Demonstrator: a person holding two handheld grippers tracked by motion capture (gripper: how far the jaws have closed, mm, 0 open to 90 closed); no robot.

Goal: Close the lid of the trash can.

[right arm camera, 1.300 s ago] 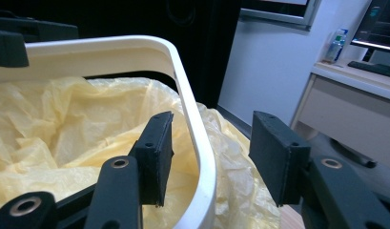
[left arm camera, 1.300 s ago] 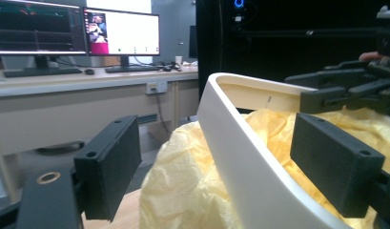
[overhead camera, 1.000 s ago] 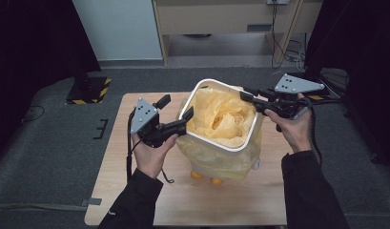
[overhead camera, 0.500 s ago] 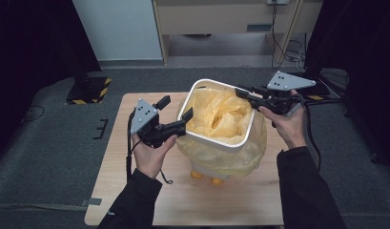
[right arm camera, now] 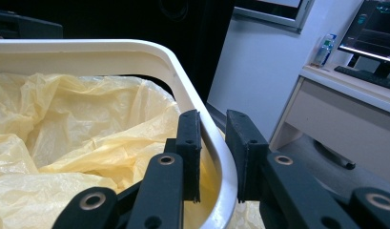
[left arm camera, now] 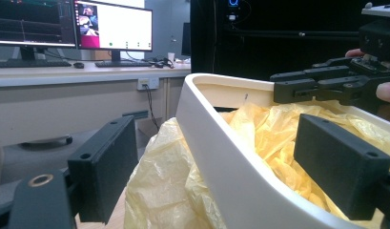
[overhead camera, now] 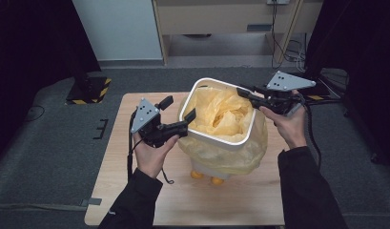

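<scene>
Yellow bin liner (overhead camera: 221,114): thin, slippery. Right gripper (overhead camera: 245,91) jaws pinch the stiff bin rim (overhead camera: 216,138); left gripper (overhead camera: 185,121) jaws open astride it.

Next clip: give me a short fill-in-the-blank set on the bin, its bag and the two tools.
1. The bag lining the white bin is ____ in colour.
2. The right tool has its jaws closed on the bin's ____.
3. The left tool has its jaws standing ____, one on either side of the bin's wall.
4. The bin stands on a ____ table.

Missing words: yellow; rim; open; wooden
</scene>
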